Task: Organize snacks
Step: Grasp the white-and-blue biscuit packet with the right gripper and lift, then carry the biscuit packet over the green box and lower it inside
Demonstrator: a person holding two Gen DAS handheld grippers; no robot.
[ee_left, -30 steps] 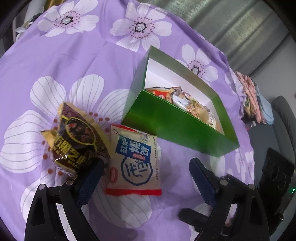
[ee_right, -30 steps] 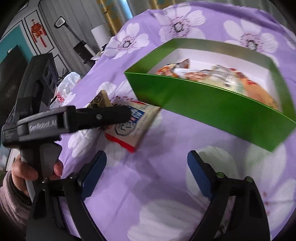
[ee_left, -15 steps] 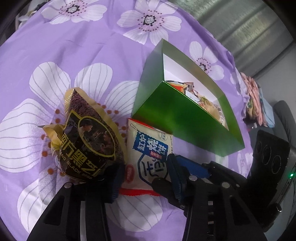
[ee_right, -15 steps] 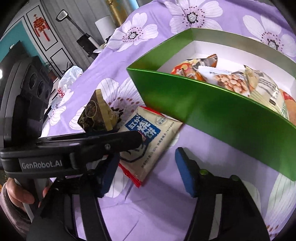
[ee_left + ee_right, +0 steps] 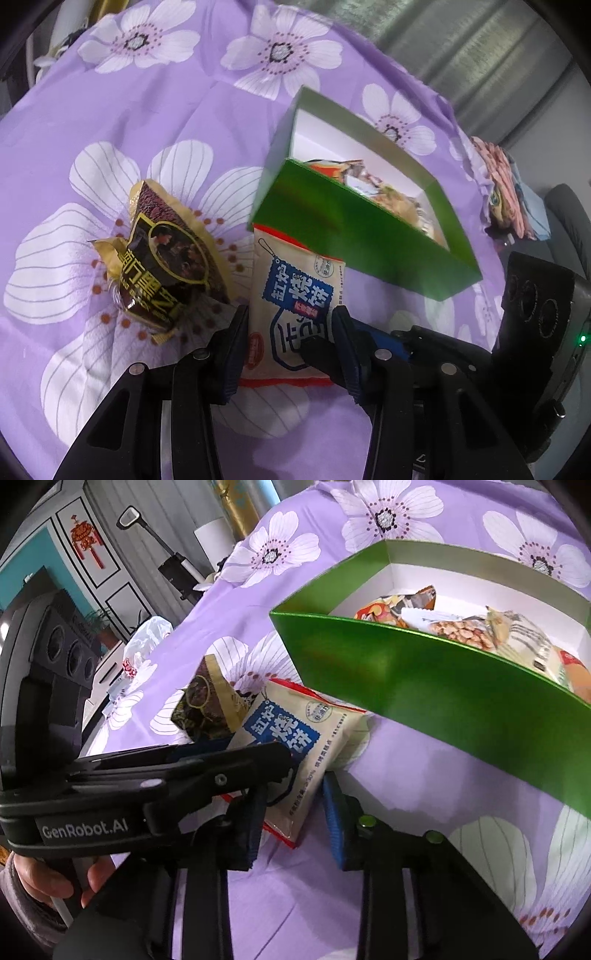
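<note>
A cream snack packet [image 5: 295,295] with a blue label lies flat on the purple flowered cloth, just in front of the green box [image 5: 351,236]. My left gripper [image 5: 290,350] has its jaws closing on the packet's near end, with both pads against its sides. In the right wrist view the same packet [image 5: 295,731] has its near corner between the jaws of my right gripper [image 5: 293,823], which are also closing and touch it. The left gripper's body [image 5: 166,779] crosses over the packet there. A dark brown and gold packet [image 5: 166,254] lies to the left, untouched. The box [image 5: 424,686] holds several snack bags [image 5: 461,631].
Purple flowered cloth [image 5: 129,110] covers the whole surface. A pile of folded fabric [image 5: 506,192] and a grey chair [image 5: 569,218] sit beyond its right edge. A white plastic bag [image 5: 147,638] lies off the far left. A person's hand [image 5: 55,878] holds the left gripper's handle.
Both grippers went from wide open to closed around the cream packet. The right gripper came in toward the packet's corner, beside the left one.
</note>
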